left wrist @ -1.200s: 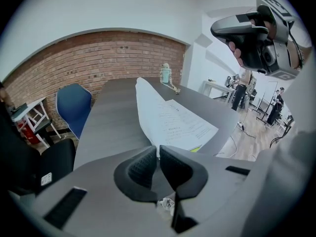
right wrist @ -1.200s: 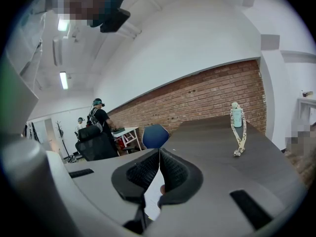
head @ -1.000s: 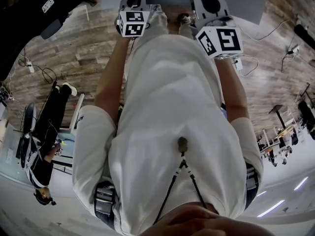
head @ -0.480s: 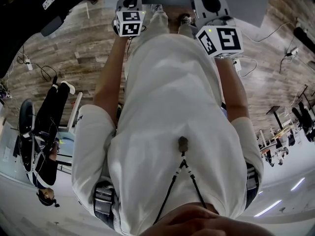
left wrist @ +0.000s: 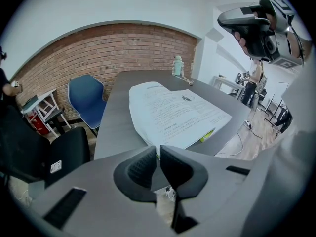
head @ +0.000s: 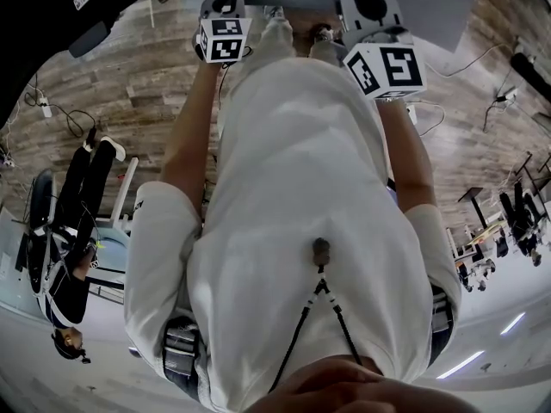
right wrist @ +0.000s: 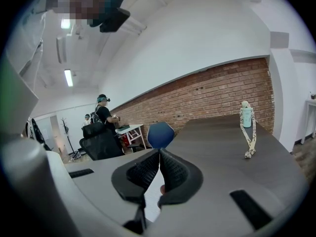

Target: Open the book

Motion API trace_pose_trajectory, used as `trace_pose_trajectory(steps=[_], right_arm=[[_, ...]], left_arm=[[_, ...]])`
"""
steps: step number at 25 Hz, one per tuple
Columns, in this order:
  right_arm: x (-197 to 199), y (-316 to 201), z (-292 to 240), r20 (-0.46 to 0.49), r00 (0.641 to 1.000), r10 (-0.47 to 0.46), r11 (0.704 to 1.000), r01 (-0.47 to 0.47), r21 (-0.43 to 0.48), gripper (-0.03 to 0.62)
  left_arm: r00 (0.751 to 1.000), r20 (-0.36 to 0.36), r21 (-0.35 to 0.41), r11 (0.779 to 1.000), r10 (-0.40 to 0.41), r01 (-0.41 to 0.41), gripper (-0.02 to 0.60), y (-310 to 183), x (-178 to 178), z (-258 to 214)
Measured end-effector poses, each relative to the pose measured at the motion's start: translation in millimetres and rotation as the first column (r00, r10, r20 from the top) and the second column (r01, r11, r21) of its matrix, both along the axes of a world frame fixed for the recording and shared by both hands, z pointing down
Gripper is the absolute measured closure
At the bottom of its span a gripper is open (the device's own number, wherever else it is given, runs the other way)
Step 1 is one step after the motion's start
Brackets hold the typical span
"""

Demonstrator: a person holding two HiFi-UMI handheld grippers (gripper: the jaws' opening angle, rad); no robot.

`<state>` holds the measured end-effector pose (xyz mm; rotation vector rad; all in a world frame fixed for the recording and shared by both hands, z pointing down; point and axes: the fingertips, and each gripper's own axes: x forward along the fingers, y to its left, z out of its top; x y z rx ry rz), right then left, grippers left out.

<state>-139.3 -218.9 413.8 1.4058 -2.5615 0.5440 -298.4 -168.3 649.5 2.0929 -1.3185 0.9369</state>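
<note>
Two tools up, both empty. Left tool (left wrist: 159, 153): pads all but clenched, with only a thin slit between them and nothing in it. Right tool (right wrist: 159, 157): clenched, pad tips touching and nothing gripped. A white patch shows under its pads; can't tell what it is.

Book (left wrist: 174, 113): white, with a printed top sheet and a yellow-green tab (left wrist: 207, 135) poking out of the edge at 4 o'clock. It lies flat on the grey bench (left wrist: 116, 115) and looks closed. In the left gripper view it sits at 12 to 1 o'clock from the left tool, with its near corner just beyond the pad tips; contact can't be told. The right tool also shows in that view at 1 o'clock, high, held in a hand (left wrist: 243, 37) and well apart from the book.

In the head view the book is at 12 o'clock on the top edge, between the two marker cubes, left (head: 224, 38) and right (head: 386, 67). The person's white shirt (head: 301, 231) fills the middle.

A small pale bottle (right wrist: 247, 116) with spotted legs stands at the far end of the bench, at 2 o'clock in the right gripper view. A blue chair (left wrist: 85, 96) is at 10 o'clock beside the bench, with a black chair (left wrist: 66, 151) nearer at 9 o'clock. A brick wall (left wrist: 103, 51) runs behind. A bystander in black (right wrist: 102, 115) stands at 10 o'clock in the right gripper view.
</note>
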Motion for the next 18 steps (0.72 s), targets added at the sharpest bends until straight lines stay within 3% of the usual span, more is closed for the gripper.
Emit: trace_pose_trajectory(steps=[18], right_arm=[[-13, -7, 3, -0.006, 1.0, -0.022, 1.0, 0.022, -0.012, 0.557]], left_arm=[[0.999, 0.033, -0.023, 0.999, -0.023, 0.024, 0.546, 0, -23, 14]])
